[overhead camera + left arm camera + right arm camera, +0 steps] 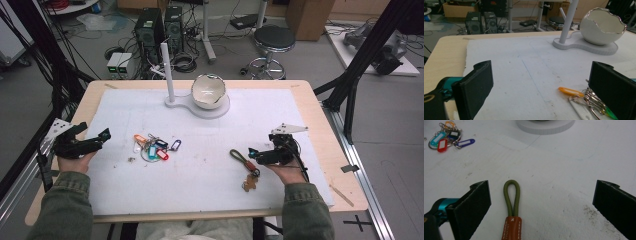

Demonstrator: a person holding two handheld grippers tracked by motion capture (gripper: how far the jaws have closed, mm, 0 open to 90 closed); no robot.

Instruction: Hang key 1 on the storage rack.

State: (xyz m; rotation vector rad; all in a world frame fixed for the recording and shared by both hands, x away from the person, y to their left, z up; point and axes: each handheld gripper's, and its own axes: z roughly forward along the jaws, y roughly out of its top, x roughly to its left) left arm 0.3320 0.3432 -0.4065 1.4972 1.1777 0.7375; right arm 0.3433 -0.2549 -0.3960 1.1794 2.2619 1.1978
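A bunch of keys with coloured tags (152,147) lies left of centre on the white mat (200,175). My left gripper (92,133) stands open just left of it; in the left gripper view the bunch (589,98) sits by the right jaw, with nothing between the jaws of this gripper (541,90). An olive cord loop on a brown leather strap (242,160) lies right of centre, with a brown charm (250,184) at its near end. My right gripper (261,148) is open at the loop (512,197), which lies between the jaws, nearer the left one, untouched.
A white cracked-egg bowl (208,91) sits on a white stand base (220,111) with an upright post (167,70) at the mat's far side. Bare wooden table edge (340,165) borders the mat. Computers, cables and a stool (272,40) stand on the floor beyond.
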